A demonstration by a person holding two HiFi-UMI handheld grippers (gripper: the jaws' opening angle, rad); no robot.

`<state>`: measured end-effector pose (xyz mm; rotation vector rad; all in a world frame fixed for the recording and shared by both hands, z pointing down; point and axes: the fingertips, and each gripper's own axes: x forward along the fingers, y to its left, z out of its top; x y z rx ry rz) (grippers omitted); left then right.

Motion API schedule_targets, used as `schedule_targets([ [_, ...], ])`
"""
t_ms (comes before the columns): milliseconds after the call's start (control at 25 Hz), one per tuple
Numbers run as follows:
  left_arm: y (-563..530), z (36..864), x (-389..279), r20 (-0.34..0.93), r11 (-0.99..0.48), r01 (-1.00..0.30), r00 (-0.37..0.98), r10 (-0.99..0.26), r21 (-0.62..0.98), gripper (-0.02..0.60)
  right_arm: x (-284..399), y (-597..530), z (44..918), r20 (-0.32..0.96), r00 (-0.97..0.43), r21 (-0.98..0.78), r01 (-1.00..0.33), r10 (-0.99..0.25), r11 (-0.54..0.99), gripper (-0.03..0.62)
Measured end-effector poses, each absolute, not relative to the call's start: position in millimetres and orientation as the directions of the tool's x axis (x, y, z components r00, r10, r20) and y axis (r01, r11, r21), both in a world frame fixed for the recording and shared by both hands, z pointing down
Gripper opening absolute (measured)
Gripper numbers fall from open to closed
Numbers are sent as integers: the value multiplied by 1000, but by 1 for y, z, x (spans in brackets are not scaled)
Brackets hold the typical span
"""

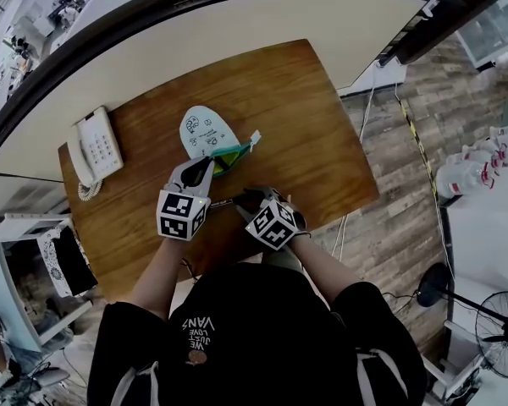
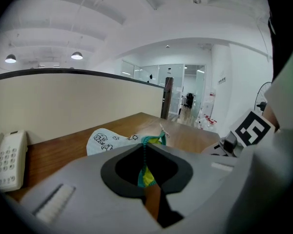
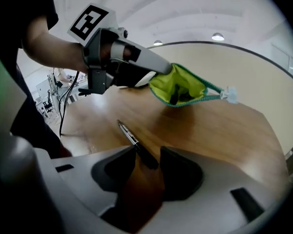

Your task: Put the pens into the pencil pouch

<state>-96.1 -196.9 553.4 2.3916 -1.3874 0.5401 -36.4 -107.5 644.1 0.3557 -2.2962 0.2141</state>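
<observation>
Left gripper (image 1: 201, 172) is clamped on the rim of the pencil pouch (image 3: 178, 87), propping its mouth open mid-surface (image 1: 305, 117), while right gripper (image 3: 149, 156), jaws wide, straddles a pen (image 3: 131, 136) lying toward the near edge.

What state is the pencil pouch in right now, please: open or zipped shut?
Open: the pencil pouch gapes, showing yellow-green lining, while the left gripper pinches its rim.
</observation>
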Motion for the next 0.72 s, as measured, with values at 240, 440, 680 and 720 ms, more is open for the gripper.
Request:
schedule_targets([
  [240, -187, 562, -110, 490, -442, -891, 432, -757, 102, 28, -34, -110, 652, 758, -633, -35, -278, -156, 960, 129],
  [440, -181, 564, -115, 494, -428, -897, 423, -760, 109, 28, -29, -109, 652, 752, -639, -37, -283, -160, 958, 95],
  [680, -178, 566, -119, 495, -433, -893, 432, -754, 120, 28, -13, -102, 648, 737, -648, -98, -383, -192, 919, 69],
  [720, -178, 566, -119, 495, -436, -892, 435, -752, 121, 28, -9, -100, 646, 732, -650, -104, -402, -203, 910, 67],
])
